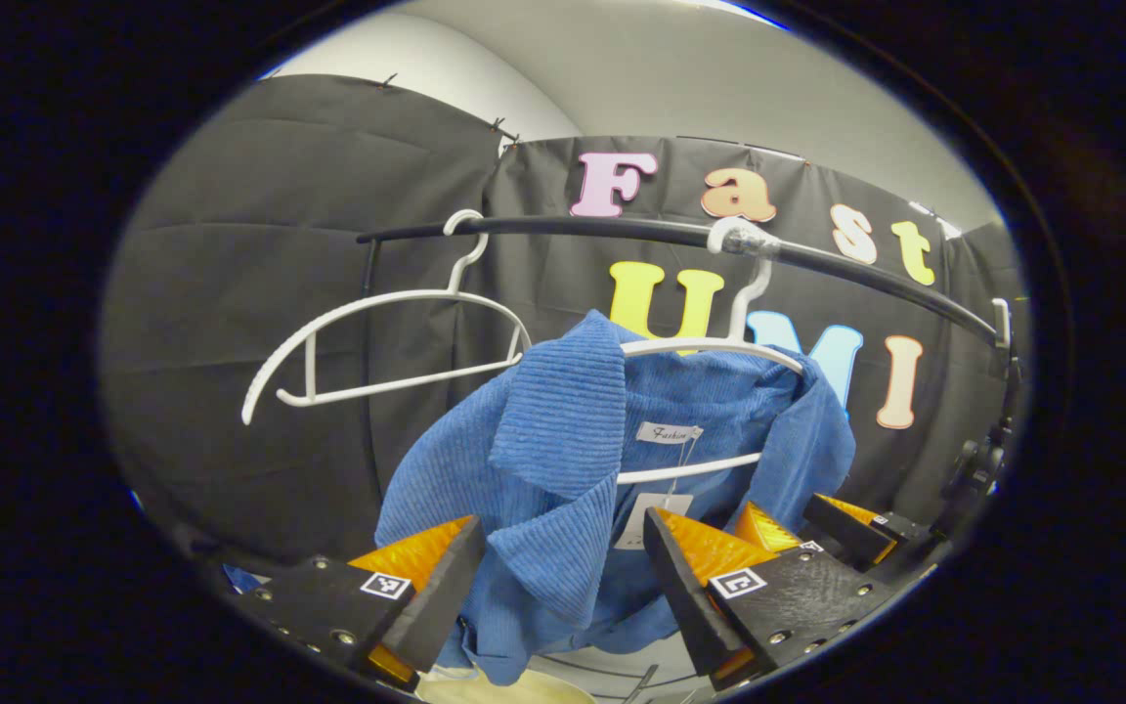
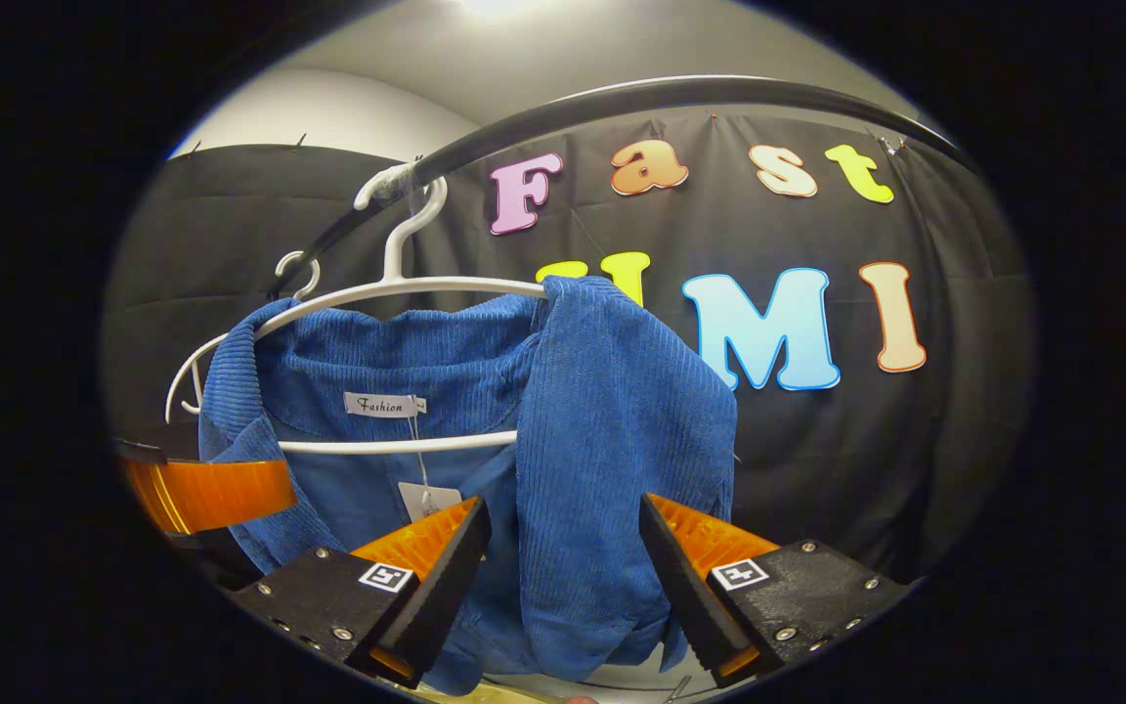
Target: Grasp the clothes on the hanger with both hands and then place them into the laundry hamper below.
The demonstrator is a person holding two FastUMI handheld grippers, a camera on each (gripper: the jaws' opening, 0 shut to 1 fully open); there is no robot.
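The left hand-held gripper (image 1: 563,577) is spread wide, its two fingers standing either side of a hanging front fold of the blue shirt (image 1: 563,460) without pressing on it. In the left gripper view the right hand-held gripper (image 1: 817,533) shows farther off at the shirt's other edge. In the right gripper view the right hand-held gripper (image 2: 563,577) is likewise spread, its fingers flanking the shirt's other front panel with gaps on both sides; the left hand-held gripper's finger (image 2: 206,489) shows at the far left beside the collar.

The shirt is ribbed corduroy with a small white label at the neck and a paper tag dangling below it. It hangs open on a white plastic hanger (image 2: 397,288), draped over both shoulders, one panel folded over the hanger's arm. The hanger hooks on a black rail (image 1: 622,230) that curves across the booth. A second white hanger (image 1: 377,342) hangs bare on the rail, well apart, with free room between the two.

Below the shirt's hem a pale rim shows (image 1: 495,689); what it belongs to cannot be told. Black cloth forms the wall behind, with a grey ceiling above.
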